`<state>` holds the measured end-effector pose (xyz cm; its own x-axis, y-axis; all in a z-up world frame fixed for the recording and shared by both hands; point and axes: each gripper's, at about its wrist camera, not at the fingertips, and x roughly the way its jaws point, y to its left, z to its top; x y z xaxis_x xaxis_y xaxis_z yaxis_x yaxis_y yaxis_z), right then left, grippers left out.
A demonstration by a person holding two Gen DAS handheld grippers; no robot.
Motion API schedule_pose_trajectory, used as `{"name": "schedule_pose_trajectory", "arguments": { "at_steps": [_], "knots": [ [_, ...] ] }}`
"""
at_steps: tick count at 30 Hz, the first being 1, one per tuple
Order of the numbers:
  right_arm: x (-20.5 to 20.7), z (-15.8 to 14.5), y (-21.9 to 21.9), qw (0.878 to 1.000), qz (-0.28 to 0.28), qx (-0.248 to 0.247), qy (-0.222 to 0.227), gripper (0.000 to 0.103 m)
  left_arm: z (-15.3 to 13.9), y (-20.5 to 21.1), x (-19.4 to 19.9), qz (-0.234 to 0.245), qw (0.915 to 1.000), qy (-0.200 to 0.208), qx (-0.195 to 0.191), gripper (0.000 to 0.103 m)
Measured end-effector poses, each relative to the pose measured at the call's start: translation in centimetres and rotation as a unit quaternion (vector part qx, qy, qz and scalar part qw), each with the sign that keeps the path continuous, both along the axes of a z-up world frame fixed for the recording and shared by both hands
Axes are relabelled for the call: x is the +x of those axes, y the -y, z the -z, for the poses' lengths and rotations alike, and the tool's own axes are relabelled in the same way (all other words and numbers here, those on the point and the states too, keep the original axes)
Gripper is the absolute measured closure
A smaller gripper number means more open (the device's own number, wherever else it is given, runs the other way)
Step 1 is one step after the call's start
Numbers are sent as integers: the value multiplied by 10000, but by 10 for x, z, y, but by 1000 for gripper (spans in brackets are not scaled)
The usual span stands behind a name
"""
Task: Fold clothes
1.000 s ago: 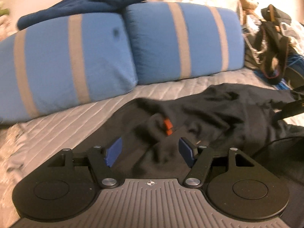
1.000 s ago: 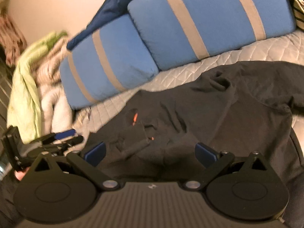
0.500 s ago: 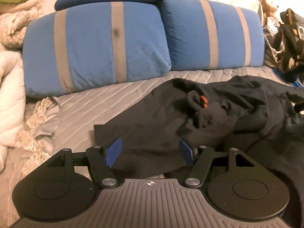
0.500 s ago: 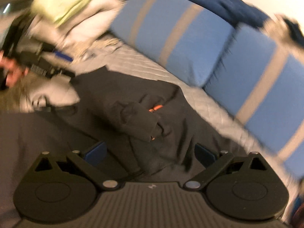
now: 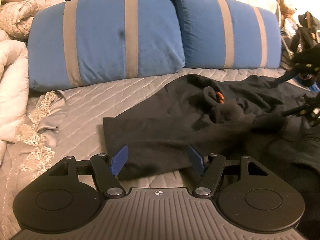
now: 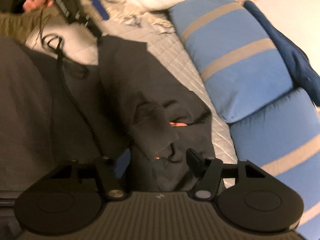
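Your left tool (image 5: pixel 158 161) is standing wide open, gripping nothing, its pads straddling the near edge of the black garment (image 5: pixel 200 124) lying crumpled on the quilted bed (image 5: pixel 84 108). Your right tool (image 6: pixel 158 160) is also gaping open over the garment, holding nothing.

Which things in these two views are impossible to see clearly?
- Right wrist view: motion blur smears the crumpled black cloth garment.
- Left wrist view: the right claw is cut by the frame edge; whether it grips cannot be told.
- Both views: folds hide the small orange tag.
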<state>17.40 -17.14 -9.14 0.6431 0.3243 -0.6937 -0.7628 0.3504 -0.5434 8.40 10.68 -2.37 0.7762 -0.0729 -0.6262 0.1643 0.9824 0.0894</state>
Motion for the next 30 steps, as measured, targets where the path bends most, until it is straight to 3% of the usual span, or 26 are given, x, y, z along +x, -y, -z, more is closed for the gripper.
{"name": "schedule_pose_trajectory", "arguments": {
  "at_steps": [14, 17, 19, 24, 30],
  "knots": [
    [20, 61, -48, 9938, -825, -721, 175, 55, 6, -14, -4, -129, 9998, 148, -88, 37],
    [22, 69, -54, 9921, -931, -821, 182, 66, 6, -18, -5, -168, 9996, 183, -131, 37],
    [22, 70, -56, 9912, -998, -850, 177, 90, 6, -21, -6, -223, 9994, 205, -170, 37],
    [26, 43, -54, 9931, -957, -571, 355, 93, 8, -25, -6, -286, 9991, 217, -210, 37],
    [52, -11, -55, 9950, -322, -232, 916, 93, 11, -19, -4, -301, 9992, 250, -13, 37]
  ]
}}
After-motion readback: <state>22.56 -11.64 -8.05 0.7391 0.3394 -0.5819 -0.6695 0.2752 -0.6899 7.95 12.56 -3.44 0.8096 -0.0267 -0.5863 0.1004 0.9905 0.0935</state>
